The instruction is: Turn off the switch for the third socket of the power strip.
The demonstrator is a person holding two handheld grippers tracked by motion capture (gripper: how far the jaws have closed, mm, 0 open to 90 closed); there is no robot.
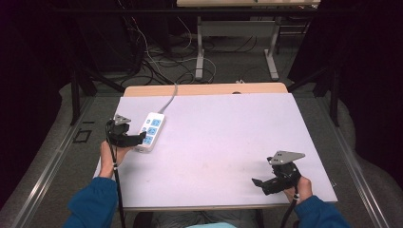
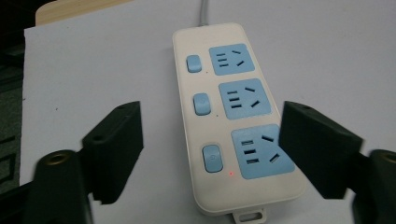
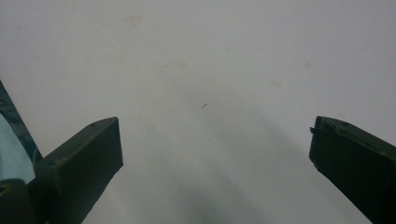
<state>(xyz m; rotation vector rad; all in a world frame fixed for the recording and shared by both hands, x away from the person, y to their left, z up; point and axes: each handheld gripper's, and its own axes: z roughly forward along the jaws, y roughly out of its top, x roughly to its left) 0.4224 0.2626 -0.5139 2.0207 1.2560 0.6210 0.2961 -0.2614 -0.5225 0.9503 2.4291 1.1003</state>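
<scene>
A cream power strip (image 1: 151,130) with three blue sockets and three blue switches lies near the table's left edge; a small red light glows by its nearest switch (image 2: 212,158). My left gripper (image 1: 139,138) straddles the near end of the strip (image 2: 224,116). Its jaws stand apart: the right jaw is at the strip's edge, while the left jaw is a clear gap away. My right gripper (image 1: 259,182) rests low at the front right of the table, open, with bare white surface (image 3: 210,93) between its jaws.
The white tabletop (image 1: 223,137) stretches between the two hands. The strip's grey cable (image 1: 169,99) runs off the far edge. Behind the table, loose cables (image 1: 161,61) lie on the floor beside another table's legs (image 1: 199,52).
</scene>
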